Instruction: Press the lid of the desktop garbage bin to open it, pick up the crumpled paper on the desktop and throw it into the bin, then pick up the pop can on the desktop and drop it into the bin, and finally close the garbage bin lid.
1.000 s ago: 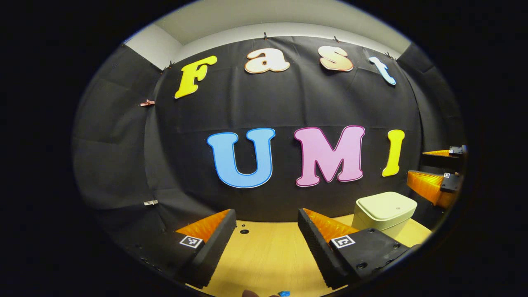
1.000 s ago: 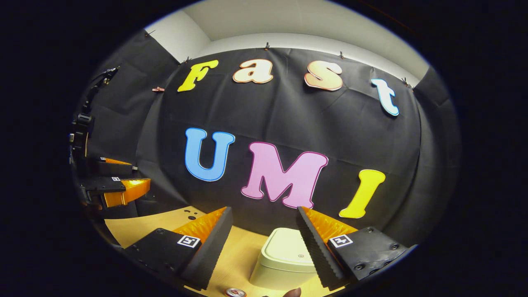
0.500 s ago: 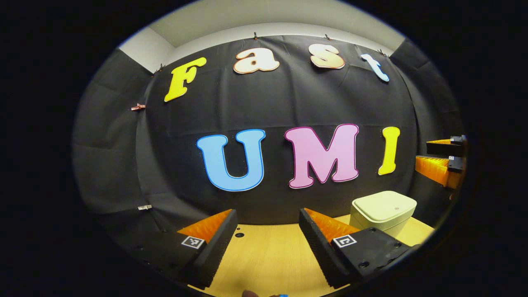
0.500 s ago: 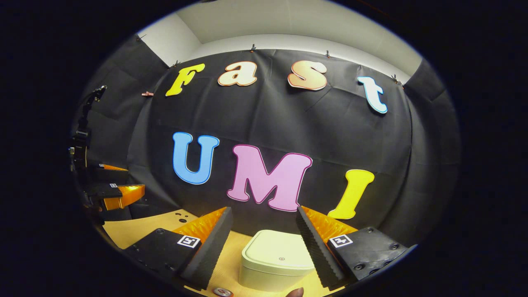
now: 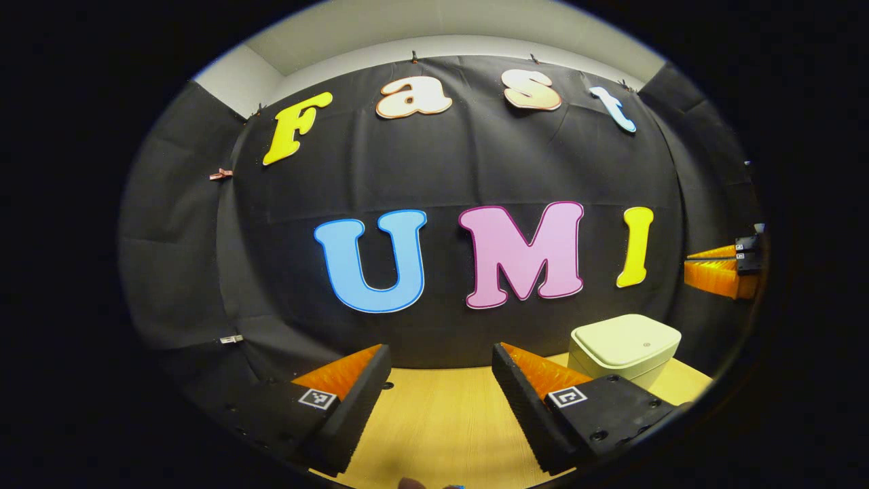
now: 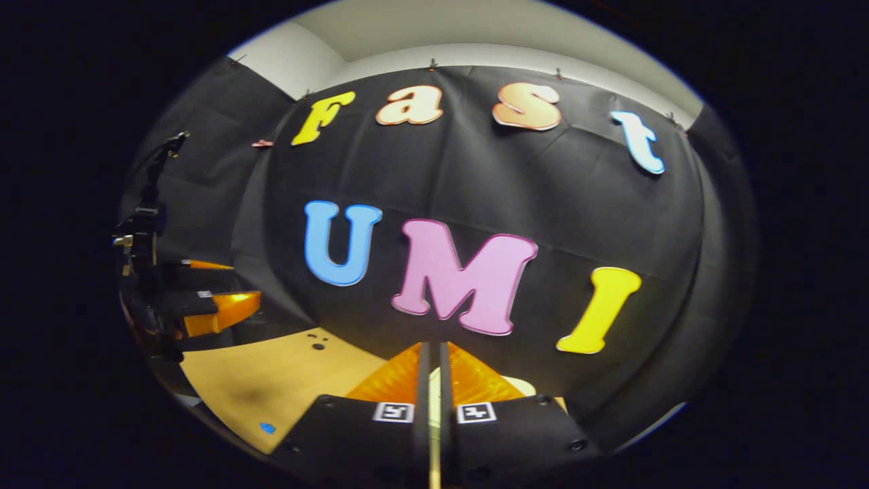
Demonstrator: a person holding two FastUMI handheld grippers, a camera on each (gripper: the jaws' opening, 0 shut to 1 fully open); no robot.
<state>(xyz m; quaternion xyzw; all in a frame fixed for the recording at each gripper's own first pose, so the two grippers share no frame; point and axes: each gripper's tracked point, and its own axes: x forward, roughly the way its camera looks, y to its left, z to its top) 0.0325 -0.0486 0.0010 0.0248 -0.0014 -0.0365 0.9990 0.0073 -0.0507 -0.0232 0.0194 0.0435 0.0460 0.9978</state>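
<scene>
Starting at the left of the left gripper view, a small clip (image 5: pixel 231 338) is pinned to the black cloth wall (image 5: pixel 475 163) above and left of the bin. Lower and closer, the left gripper (image 5: pixel 440 397) hangs over the bare wooden desktop (image 5: pixel 434 428), well to the left of the garbage bin (image 5: pixel 623 346). Its two fingers (image 5: pixel 353 390) stand wide apart, with nothing between them. The bin itself sits on the desktop against the foot of the cloth wall, pale and boxy, its lid (image 5: pixel 628 336) flat and shut. Above and to the right of the bin, the right gripper (image 5: pixel 721 270) reaches in from the edge of the view, and its fingers look drawn close together.

In the right gripper view, the left gripper (image 6: pixel 220 288) shows far to the left of the bin, held above the desktop (image 6: pixel 271 380), its fingers apart. A small blue speck (image 6: pixel 267 428) lies on the wood between that gripper and the bin. A few dark holes (image 6: pixel 316 341) mark the wood near the wall. The right gripper (image 6: pixel 430 401) sits just in front of the garbage bin (image 6: pixel 519 386), its fingers (image 6: pixel 397 384) brought nearly together with a thin slit left between them and nothing held. Most of the bin is hidden behind those fingers, and a pale sliver shows through the slit and at the right side. Whether the tips touch the lid cannot be told.
</scene>
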